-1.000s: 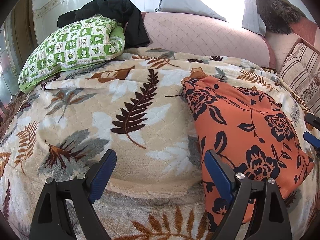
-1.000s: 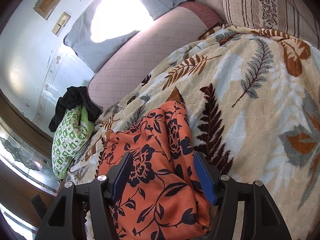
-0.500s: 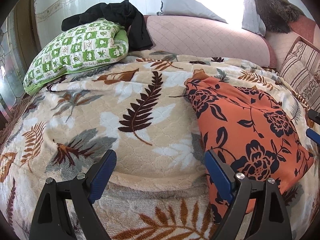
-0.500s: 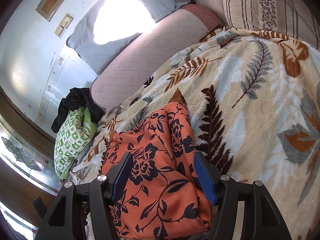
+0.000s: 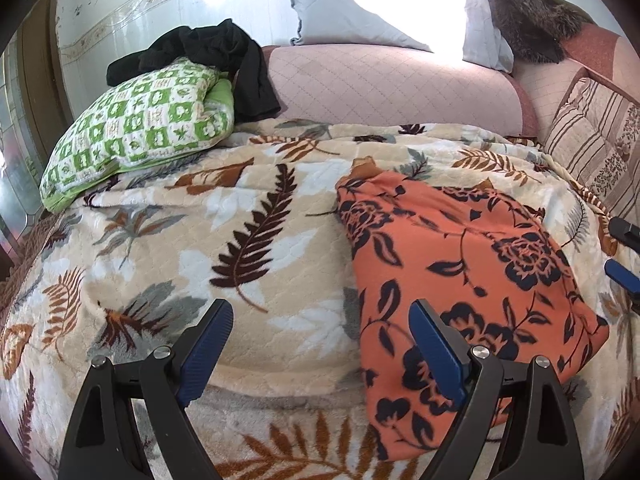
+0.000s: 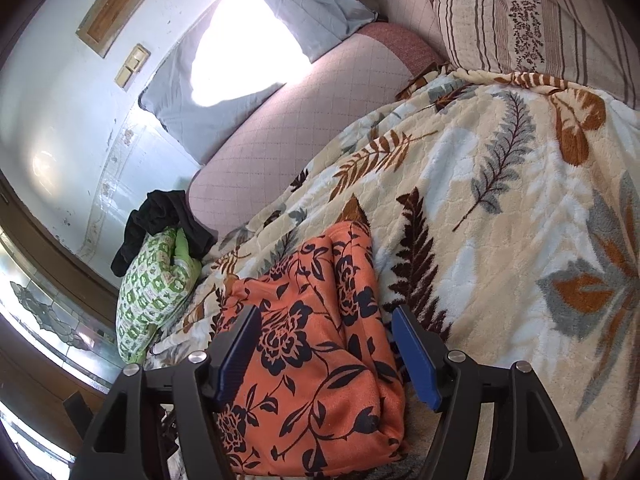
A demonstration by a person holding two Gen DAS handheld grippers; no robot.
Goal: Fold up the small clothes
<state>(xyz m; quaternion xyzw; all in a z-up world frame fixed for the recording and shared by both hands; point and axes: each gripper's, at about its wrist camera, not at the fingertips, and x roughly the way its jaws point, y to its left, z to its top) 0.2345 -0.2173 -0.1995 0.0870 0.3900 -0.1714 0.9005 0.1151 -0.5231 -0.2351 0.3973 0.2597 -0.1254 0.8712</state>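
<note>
An orange garment with a dark floral print lies folded on the leaf-patterned blanket. It also shows in the right wrist view. My left gripper is open and empty, just above the blanket at the garment's left edge. My right gripper is open, its jaws standing to either side of the garment's near end without closing on it. Its blue fingertips show at the right edge of the left wrist view.
A green checked pillow with a black garment on it lies at the back left. A pink bolster and grey pillow line the back wall. A striped pillow sits at the right.
Both grippers have drawn back a little from the garment. The garment lies still. Both grippers stay open.
</note>
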